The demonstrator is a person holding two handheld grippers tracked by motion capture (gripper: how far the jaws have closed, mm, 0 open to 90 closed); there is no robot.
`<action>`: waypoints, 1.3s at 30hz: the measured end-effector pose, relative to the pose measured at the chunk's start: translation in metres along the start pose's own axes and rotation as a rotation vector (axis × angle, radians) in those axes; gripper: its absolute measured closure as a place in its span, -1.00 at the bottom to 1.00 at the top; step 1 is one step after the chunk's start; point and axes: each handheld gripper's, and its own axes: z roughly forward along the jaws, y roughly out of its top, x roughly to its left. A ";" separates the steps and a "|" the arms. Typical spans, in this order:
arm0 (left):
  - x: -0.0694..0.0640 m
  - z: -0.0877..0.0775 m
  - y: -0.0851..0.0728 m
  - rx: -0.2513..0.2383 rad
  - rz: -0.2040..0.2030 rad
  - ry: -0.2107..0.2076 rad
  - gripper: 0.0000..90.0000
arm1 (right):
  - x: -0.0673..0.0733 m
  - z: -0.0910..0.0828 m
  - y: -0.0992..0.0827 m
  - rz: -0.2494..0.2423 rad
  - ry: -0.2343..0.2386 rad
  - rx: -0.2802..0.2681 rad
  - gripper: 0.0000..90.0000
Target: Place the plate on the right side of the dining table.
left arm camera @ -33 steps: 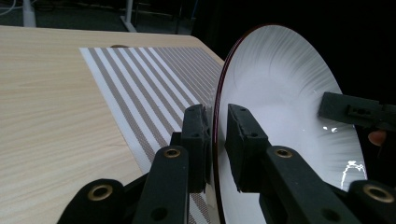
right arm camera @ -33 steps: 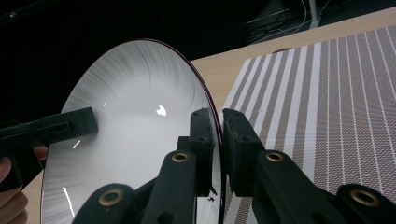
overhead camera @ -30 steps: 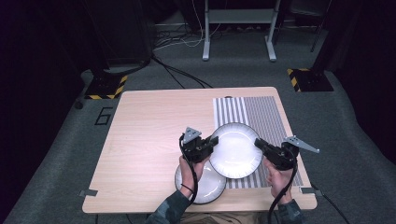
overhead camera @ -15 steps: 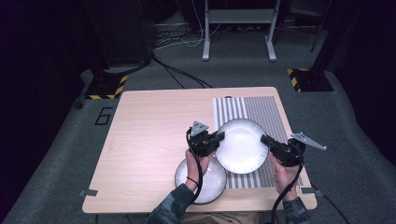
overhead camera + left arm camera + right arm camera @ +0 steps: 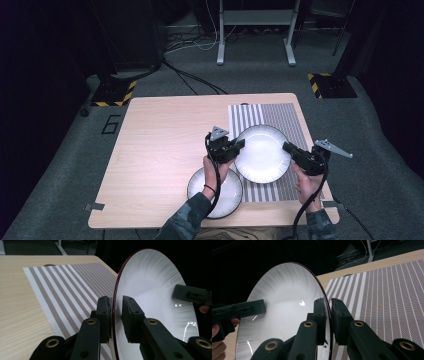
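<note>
A white plate with a dark rim (image 5: 262, 152) hangs tilted over the striped placemat (image 5: 287, 117), held by both grippers. My left gripper (image 5: 239, 145) is shut on its left rim, and my right gripper (image 5: 287, 147) is shut on its right rim. In the left gripper view the rim of the plate (image 5: 155, 302) runs between the two pads of my left gripper (image 5: 115, 312). The right gripper view shows the same on the far edge of the plate (image 5: 284, 312), where the right gripper (image 5: 330, 317) clamps it. A second white plate (image 5: 225, 197) lies on the wood, partly under the left forearm.
The wooden table (image 5: 160, 145) is bare on its left half. The placemat (image 5: 65, 287) reaches toward the table's far right edge. Beyond the table are grey carpet, cables and a metal stand (image 5: 255, 30).
Both grippers have carried the plate to the right and a little farther over the placemat. More of the second plate on the table shows now.
</note>
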 end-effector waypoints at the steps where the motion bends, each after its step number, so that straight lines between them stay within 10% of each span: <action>1: 0.000 0.001 0.000 -0.001 -0.001 0.000 0.69 | -0.001 0.000 0.001 -0.001 -0.004 0.000 0.83; 39: 0.003 0.047 0.012 0.064 0.004 0.006 0.66 | -0.035 0.012 0.010 0.045 -0.039 0.035 0.83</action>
